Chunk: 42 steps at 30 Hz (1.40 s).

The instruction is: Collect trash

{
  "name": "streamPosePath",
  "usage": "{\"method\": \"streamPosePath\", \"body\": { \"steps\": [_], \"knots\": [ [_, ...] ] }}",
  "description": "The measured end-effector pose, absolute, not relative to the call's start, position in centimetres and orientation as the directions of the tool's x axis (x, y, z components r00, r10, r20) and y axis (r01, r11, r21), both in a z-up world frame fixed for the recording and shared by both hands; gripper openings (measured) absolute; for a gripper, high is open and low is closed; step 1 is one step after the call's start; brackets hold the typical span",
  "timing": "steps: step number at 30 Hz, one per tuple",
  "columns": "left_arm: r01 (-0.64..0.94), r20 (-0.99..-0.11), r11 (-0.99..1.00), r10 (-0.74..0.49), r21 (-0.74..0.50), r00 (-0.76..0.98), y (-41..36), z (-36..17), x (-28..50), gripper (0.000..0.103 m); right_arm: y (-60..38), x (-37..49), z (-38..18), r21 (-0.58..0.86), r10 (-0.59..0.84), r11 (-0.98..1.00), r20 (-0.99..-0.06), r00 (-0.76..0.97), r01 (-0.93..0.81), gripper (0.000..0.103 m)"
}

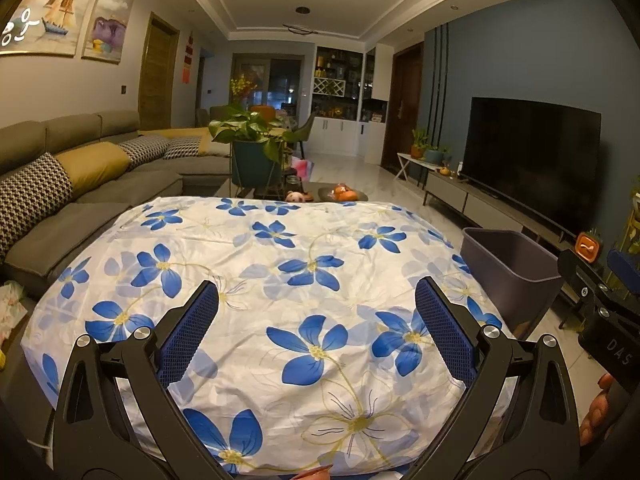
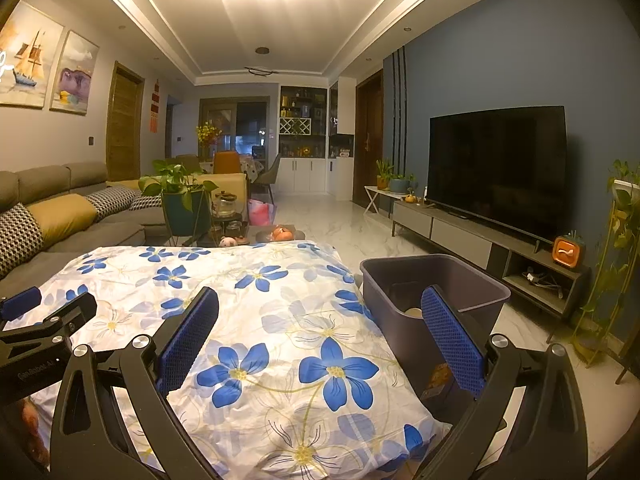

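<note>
Blue-flowered white cloth [image 1: 280,280] covers the table, bare of any loose item in both wrist views. Using it as the reference:

- Left gripper [image 1: 316,328]: hangs above the near half of the cloth, fingers spread wide, nothing between the blue pads [image 1: 188,336].
- Right gripper [image 2: 320,336]: above the cloth's near right corner, fingers likewise wide apart and empty. Its right finger overlaps the bin in the view; can't tell whether it touches.
- Dark grey bin [image 2: 472,280]: stands on the floor just beside the cloth's right edge, open top, upright. Something pale and round [image 2: 413,312] sits on its bottom, too small and half hidden to identify. A label on its near wall is unreadable.
- Crumpled pale wrapper or paper [image 1: 10,304]: left of the cloth, low by the sofa edge, cut off by the frame.
- Fruit plate [image 1: 346,193] and small pink toy [image 1: 295,197]: just past the cloth's far edge.
- Sofa [image 1: 80,184] runs along the left, TV [image 2: 496,168] well apart on the right.
</note>
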State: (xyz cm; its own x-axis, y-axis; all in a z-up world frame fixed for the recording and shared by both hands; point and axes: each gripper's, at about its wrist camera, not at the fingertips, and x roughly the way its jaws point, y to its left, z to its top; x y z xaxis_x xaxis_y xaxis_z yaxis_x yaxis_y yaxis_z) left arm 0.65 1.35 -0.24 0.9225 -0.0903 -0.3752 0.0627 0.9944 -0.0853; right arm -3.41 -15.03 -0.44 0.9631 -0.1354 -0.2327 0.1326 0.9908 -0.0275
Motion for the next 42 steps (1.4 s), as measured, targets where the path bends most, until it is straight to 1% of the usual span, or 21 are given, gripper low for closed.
{"method": "streamPosePath", "body": {
  "steps": [42],
  "knots": [
    [0.09, -0.374, 0.992, -0.116, -0.086, 0.92, 0.65, -0.61, 0.71, 0.097, -15.62, -3.6, -0.56, -0.019, -0.138, 0.99, -0.231, 0.963, 0.138, 0.098]
  ]
}}
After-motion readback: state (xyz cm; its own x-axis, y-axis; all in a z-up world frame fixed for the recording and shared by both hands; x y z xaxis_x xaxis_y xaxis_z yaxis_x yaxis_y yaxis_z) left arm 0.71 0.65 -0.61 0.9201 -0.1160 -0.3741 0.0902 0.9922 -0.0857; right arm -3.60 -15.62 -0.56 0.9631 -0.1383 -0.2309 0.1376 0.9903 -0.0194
